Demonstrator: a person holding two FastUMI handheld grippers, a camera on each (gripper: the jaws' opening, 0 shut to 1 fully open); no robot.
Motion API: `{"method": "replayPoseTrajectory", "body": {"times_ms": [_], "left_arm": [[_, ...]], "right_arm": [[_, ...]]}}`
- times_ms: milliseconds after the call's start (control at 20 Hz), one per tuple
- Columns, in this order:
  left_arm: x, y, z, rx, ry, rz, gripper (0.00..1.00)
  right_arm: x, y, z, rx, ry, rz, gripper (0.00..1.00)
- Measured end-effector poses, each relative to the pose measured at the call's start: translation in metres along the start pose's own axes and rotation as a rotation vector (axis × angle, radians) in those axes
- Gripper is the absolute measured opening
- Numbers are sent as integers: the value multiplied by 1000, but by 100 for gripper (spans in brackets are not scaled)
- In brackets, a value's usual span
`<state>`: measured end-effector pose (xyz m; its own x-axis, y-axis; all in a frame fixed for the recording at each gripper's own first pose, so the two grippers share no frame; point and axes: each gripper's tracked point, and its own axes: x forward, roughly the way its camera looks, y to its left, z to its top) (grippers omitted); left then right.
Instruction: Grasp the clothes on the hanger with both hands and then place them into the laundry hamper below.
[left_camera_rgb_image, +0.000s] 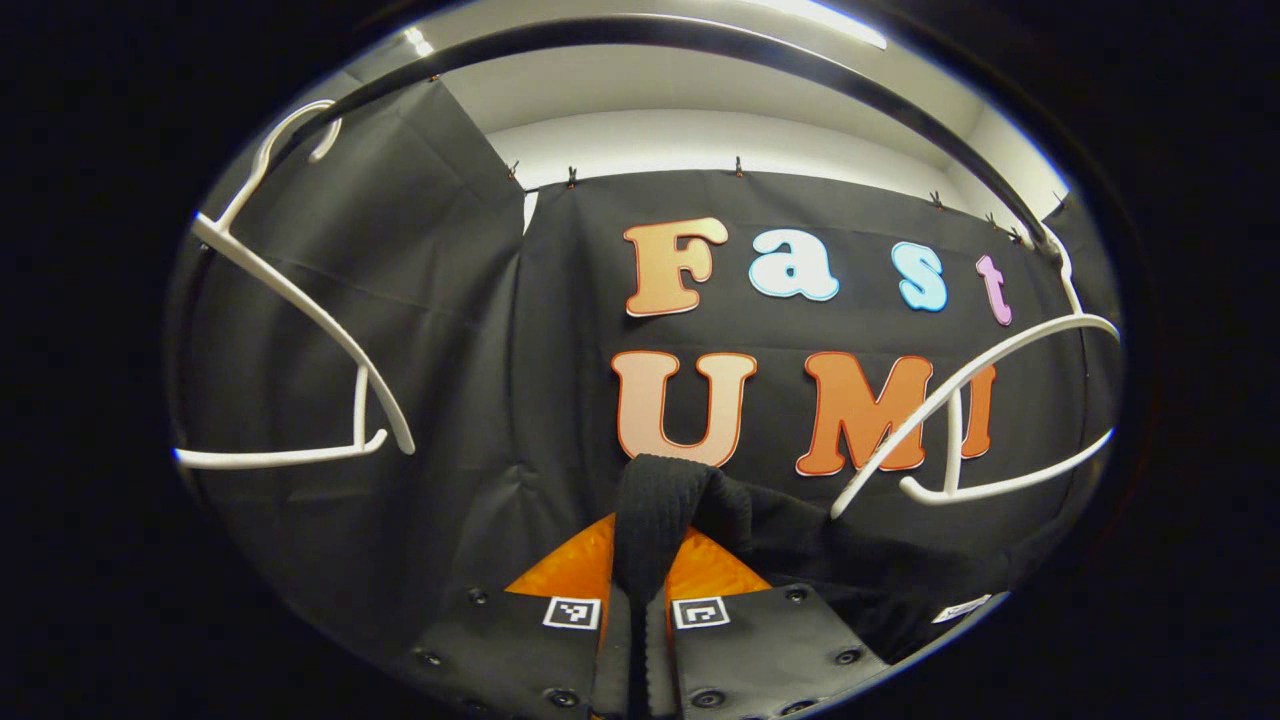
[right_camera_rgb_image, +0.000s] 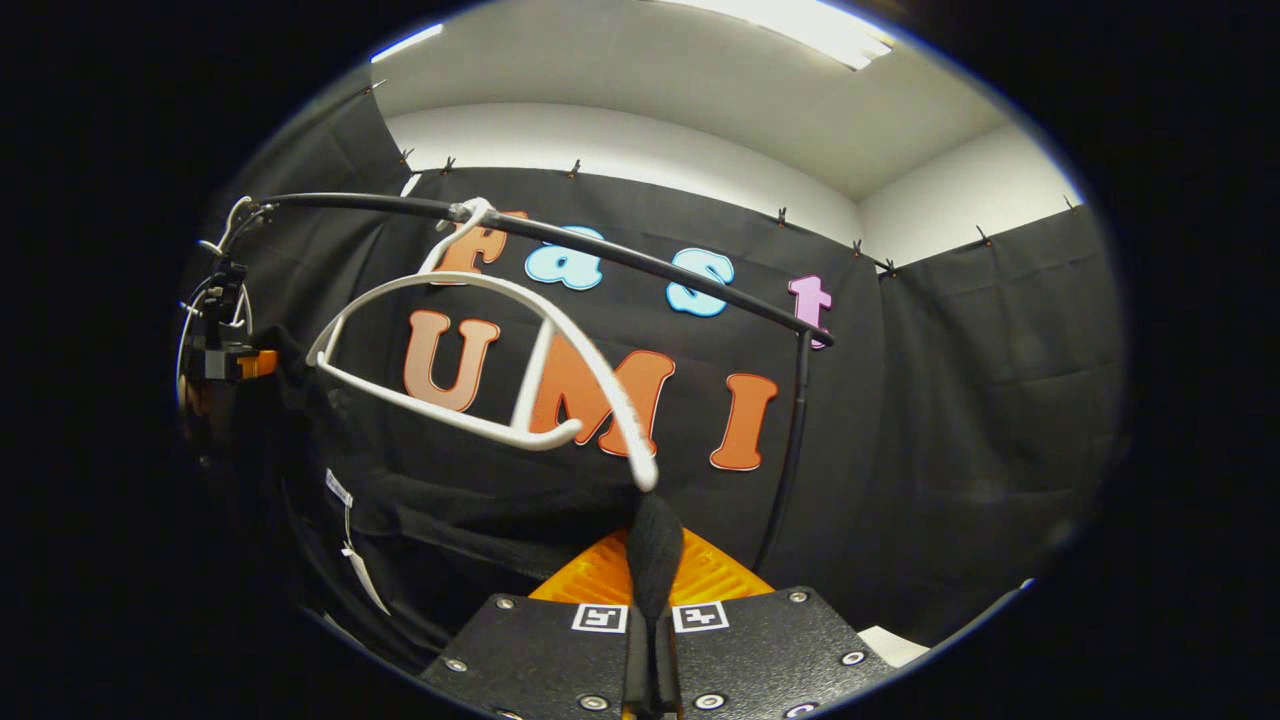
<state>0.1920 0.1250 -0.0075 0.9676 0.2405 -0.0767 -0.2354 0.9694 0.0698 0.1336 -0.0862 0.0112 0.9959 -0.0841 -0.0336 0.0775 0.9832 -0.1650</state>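
Observation:
A black garment (left_camera_rgb_image: 800, 540) stretches between my two grippers, below the white hangers. My left gripper (left_camera_rgb_image: 645, 595) is shut on a bunched fold of it, which rises between the fingers. To its right hangs a bare white hanger (left_camera_rgb_image: 960, 400). In the right gripper view, my right gripper (right_camera_rgb_image: 652, 600) is shut on the garment's other end (right_camera_rgb_image: 655, 545), just under the tip of the white hanger (right_camera_rgb_image: 590, 370). From there the cloth (right_camera_rgb_image: 450, 510) sags away to the left toward the left gripper (right_camera_rgb_image: 225, 350), with a white tag (right_camera_rgb_image: 355, 575) dangling.
A black rail (right_camera_rgb_image: 620, 250) carries the hangers, and its upright post (right_camera_rgb_image: 790, 440) drops at the right. A second bare white hanger (left_camera_rgb_image: 300, 310) hangs at the left of the left gripper view. A pale patch (right_camera_rgb_image: 890, 645) shows low on the right.

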Motion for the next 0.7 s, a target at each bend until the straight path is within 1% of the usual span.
{"method": "replayPoseTrajectory", "body": {"times_ms": [150,250,500,550,600,700], "left_arm": [[-10,5,-16,-8,30,0,12],[-14,3,-22,-15,43,-9,13],[-36,-2,-19,3,35,-34,12],[-42,-4,-19,5,34,-41,15],[-48,-5,-19,5,35,-49,12],[-55,-11,-22,10,37,-68,12]], "right_arm": [[-5,13,-8,-19,11,20,2],[-8,23,-11,-11,19,39,2],[-12,43,-17,6,26,78,2],[-15,49,-18,11,28,90,2],[-16,54,-19,16,31,101,2],[-18,66,-22,28,37,121,2]]}}
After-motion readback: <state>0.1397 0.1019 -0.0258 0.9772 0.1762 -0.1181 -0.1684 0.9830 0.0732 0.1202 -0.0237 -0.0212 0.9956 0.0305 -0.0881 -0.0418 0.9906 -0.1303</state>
